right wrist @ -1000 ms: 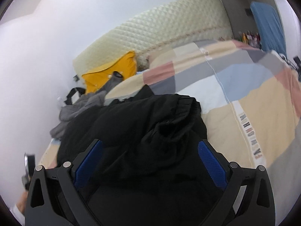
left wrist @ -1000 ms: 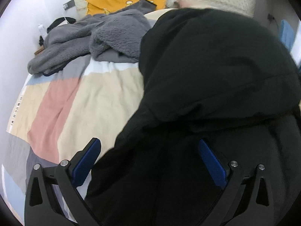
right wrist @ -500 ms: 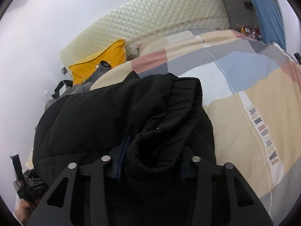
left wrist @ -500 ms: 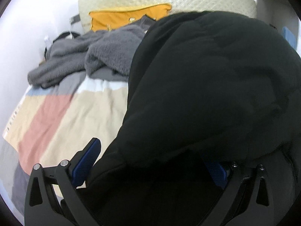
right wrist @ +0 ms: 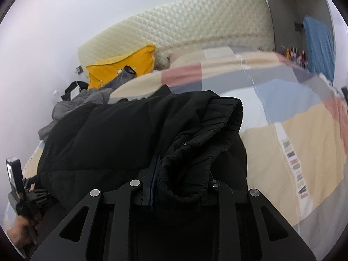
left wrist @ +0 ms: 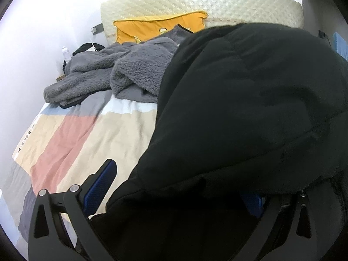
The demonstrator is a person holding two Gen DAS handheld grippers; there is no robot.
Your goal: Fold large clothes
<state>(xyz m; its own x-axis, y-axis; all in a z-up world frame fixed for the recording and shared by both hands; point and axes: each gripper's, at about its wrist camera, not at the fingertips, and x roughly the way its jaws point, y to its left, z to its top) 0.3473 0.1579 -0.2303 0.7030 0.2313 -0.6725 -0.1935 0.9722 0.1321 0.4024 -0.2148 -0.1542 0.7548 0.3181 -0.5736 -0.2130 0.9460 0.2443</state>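
Black jacket, grey fleece, mustard-yellow pillow, cream quilted headboard, pastel colour-block bedspread.

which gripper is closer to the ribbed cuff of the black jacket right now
Right. The right gripper is shut on the black jacket just below its ribbed cuff. The left gripper, open, sits under the jacket's other side, where no cuff shows.
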